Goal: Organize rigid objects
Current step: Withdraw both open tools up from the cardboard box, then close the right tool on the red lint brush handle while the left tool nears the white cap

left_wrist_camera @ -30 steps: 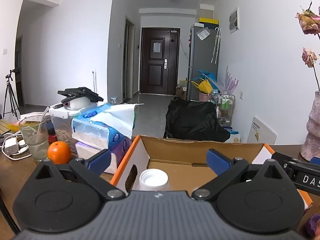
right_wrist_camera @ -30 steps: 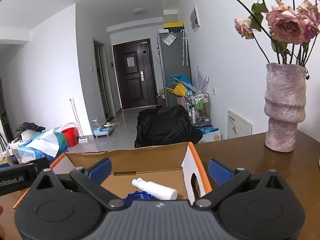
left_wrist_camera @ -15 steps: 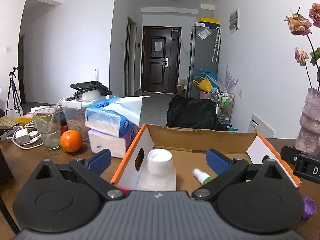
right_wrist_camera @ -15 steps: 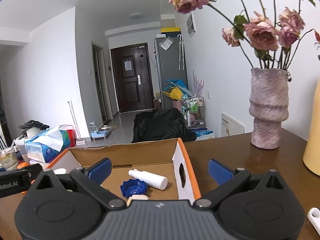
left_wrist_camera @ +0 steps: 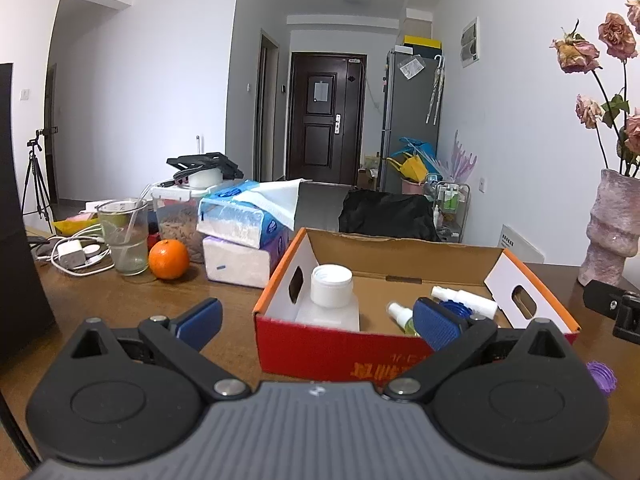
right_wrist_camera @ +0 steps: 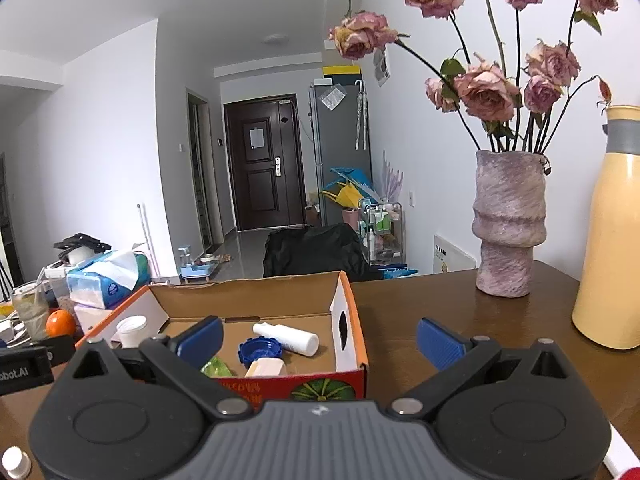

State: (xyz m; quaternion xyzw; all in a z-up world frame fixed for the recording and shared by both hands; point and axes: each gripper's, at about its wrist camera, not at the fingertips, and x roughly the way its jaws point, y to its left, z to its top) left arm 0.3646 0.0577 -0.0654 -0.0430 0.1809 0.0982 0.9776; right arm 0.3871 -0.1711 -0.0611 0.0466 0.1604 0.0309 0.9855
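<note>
Both hand-held grippers, left [left_wrist_camera: 318,320] and right [right_wrist_camera: 318,338], hang spread and empty before the box [left_wrist_camera: 340,346] of bottles on the surface [left_wrist_camera: 120,304].

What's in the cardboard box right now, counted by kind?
Inside the orange-edged cardboard box:
Bottles: 3, namely the clear wide jug with white screw cap, the small green spray bottle and the white spray bottle lying flat
Loose caps: 1, a blue ridged plastic cap
Blocks: 1, a cream rectangular block
Total: 5
</note>
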